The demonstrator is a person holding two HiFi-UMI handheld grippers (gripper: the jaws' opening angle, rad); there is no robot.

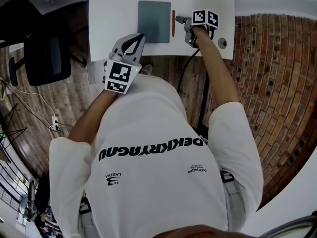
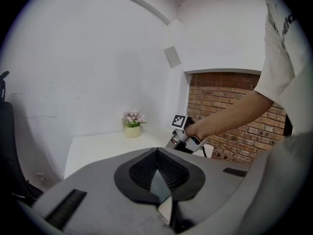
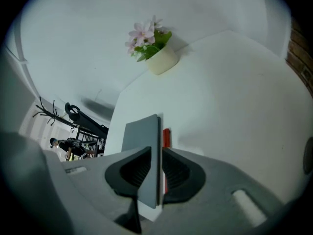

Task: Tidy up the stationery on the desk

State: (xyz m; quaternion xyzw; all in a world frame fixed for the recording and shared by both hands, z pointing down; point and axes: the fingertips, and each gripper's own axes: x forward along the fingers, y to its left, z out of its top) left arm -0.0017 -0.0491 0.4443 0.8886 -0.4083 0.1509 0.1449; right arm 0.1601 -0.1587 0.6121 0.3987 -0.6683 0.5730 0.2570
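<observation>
A grey notebook [image 1: 154,21] lies flat on the white desk [image 1: 114,14], with a red pen [image 1: 173,24] along its right edge. My right gripper [image 1: 181,20] hovers just right of the pen. Its jaws stand a narrow gap apart, and the pen [image 3: 166,136] and notebook [image 3: 142,131] show beyond and through that gap, with nothing held. My left gripper [image 1: 141,36] hangs shut and empty at the desk's near edge, below the notebook's near-left corner. In the left gripper view its tips [image 2: 157,151] meet, and the right gripper [image 2: 183,131] shows ahead.
A small pot of pink flowers [image 3: 161,60] stands at the desk's far end by the wall, also seen as the pot [image 2: 132,129]. A round cable hole [image 1: 222,42] sits at the desk's right near corner. A black office chair [image 1: 47,58] stands left of the desk.
</observation>
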